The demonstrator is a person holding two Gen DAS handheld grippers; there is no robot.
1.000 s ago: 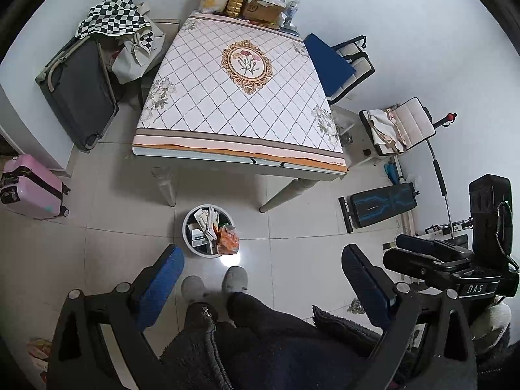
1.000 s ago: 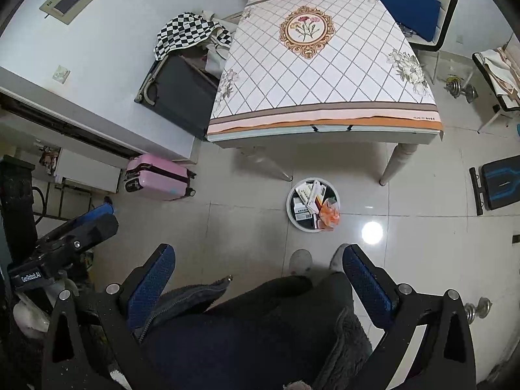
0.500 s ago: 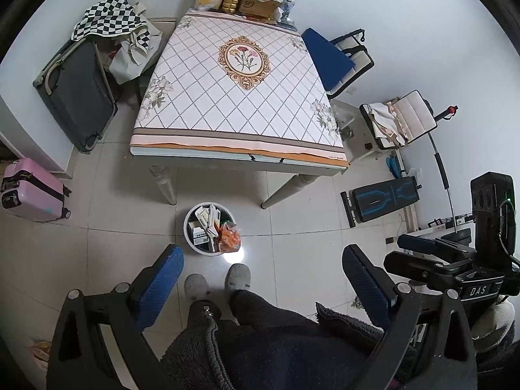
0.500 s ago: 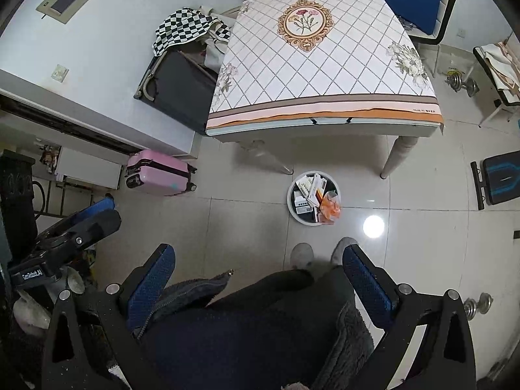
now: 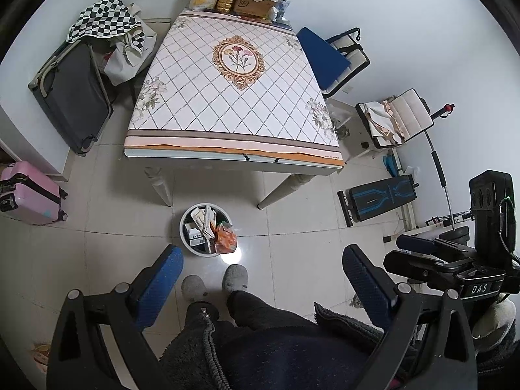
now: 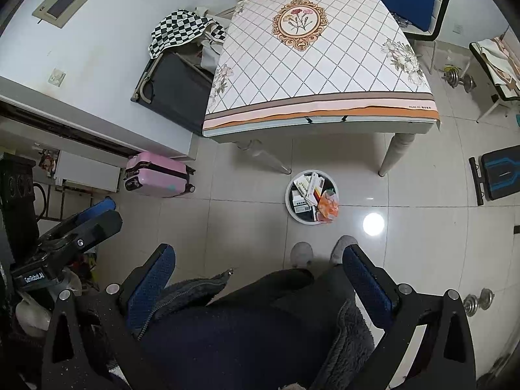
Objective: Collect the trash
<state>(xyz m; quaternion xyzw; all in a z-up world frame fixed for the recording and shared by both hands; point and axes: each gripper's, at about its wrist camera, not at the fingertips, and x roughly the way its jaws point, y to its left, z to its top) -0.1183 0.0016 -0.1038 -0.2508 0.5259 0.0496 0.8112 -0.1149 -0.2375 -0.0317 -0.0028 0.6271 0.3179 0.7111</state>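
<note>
Near the lower middle of the left wrist view, on the pale tiled floor [image 5: 292, 214], stands a round white waste bin [image 5: 190, 247] filled with flat cardboard cartons and a crumpled orange plastic wrapper [image 5: 226, 239] at its right rim. Just below it in the frame are the person's two grey slippers [image 5: 235, 278], toes toward the bin but not touching it. The left gripper [image 5: 261, 274], with blue-padded fingers [image 5: 162, 279] on black arms, is spread wide along the bottom of the frame and grips nothing; dark fleece clothing fills the space between its arms. Above the bin, across the centre of the frame, is a rectangular table with a white diamond-patterned cloth [image 5: 234, 97] bearing a floral medallion; snack bags and a brown cardboard box [image 5: 256, 3] crowd its far edge at the top. A pink hard-shell suitcase [image 5: 29, 196] lies at the left edge.

At the middle of the right wrist view, slightly right, the same bin [image 6: 312, 196] sits below the table's near edge, a bright ceiling-light glare [image 6: 373, 223] on the tiles to its lower right. The right gripper [image 6: 258, 271] is likewise held wide and empty at the bottom of the frame.
</note>
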